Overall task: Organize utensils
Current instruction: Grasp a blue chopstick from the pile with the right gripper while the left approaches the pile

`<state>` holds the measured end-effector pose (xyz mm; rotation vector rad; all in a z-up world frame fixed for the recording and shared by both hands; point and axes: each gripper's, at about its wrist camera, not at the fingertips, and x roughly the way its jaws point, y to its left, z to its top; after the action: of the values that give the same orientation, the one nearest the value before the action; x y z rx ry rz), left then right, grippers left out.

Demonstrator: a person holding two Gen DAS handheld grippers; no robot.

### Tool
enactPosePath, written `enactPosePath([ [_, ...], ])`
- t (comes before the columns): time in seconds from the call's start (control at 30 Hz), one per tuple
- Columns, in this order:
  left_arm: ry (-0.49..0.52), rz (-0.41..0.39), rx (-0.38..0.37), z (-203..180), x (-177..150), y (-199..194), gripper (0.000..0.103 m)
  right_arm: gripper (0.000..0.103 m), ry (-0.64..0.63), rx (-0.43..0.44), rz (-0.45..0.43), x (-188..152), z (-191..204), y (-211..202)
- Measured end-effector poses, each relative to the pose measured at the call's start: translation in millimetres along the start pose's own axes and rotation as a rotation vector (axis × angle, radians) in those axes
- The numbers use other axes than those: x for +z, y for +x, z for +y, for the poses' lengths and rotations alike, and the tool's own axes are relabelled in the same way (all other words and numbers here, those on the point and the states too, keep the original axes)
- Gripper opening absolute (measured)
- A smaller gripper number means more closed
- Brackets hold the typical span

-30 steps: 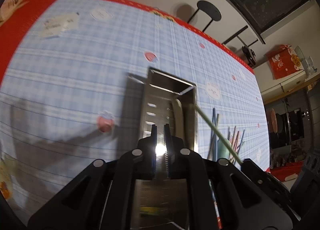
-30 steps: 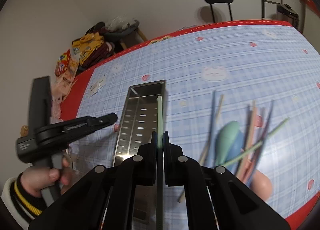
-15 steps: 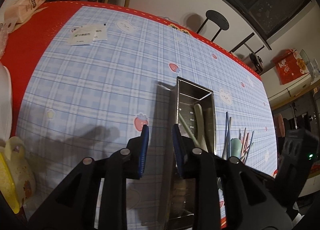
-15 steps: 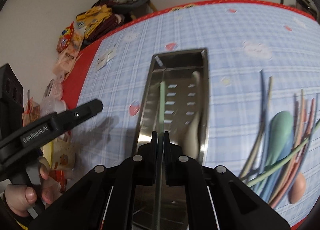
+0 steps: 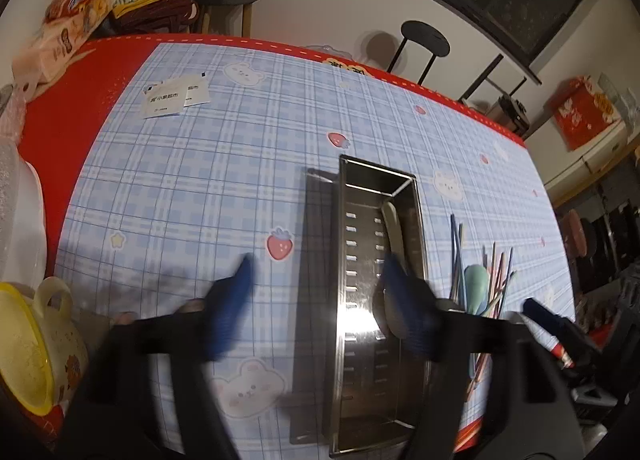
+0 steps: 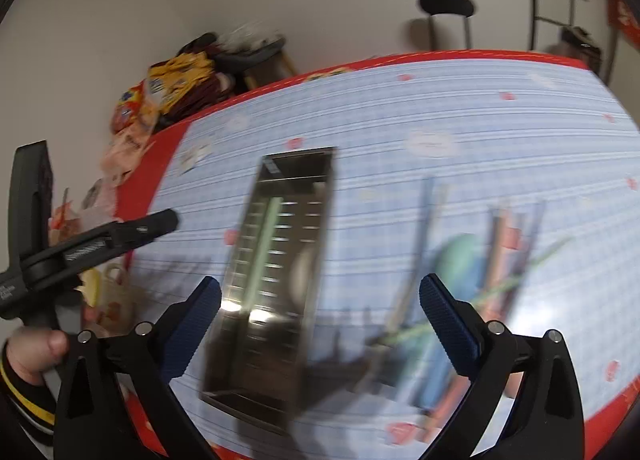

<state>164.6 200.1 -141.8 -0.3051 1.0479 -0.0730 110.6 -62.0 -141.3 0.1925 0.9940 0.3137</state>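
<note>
Left tool [image 5: 320, 300] spread wide, fingers blurred, holding nothing; right tool [image 6: 320, 324] likewise spread wide and empty; the left hand [image 6: 34, 352] grips its handle.

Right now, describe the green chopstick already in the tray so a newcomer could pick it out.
Find the long steel tray on the blue plaid tablecloth. Inside it, along its left side, lies a pale green chopstick, running lengthwise. The only other item inside is a broad cream spoon to its right; the remaining chopsticks lie outside on the cloth.
</note>
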Motion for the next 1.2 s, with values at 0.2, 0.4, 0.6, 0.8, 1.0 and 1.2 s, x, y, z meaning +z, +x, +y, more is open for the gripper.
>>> enactPosePath([
  [0.2, 0.072, -0.007, 0.005, -32, -17, -6, 0.097, 0.097, 0.025, -0.101, -0.017, -21, -52, -19],
  [0.4, 0.140, 0.014, 0.039, -75, -41, 3, 0.097, 0.097, 0.064, -0.141, 0.002, -44, -104, -33],
  [0.6, 0.167, -0.012, 0.035, -117, -66, 7, 0.097, 0.097, 0.051, -0.101, 0.034, -50, -142, -34],
  [0.8, 0.215, -0.062, 0.100, -149, -82, 4, 0.097, 0.097, 0.074, -0.036, 0.060, -50, -172, -31],
  [1.0, 0.273, -0.022, 0.125, -173, -102, 9, 0.097, 0.097, 0.067, -0.022, 0.124, -51, -189, -19],
  [1.2, 0.249, 0.031, 0.175, -173, -115, 17, 0.097, 0.084, 0.052, 0.058, 0.147, -48, -188, -8],
])
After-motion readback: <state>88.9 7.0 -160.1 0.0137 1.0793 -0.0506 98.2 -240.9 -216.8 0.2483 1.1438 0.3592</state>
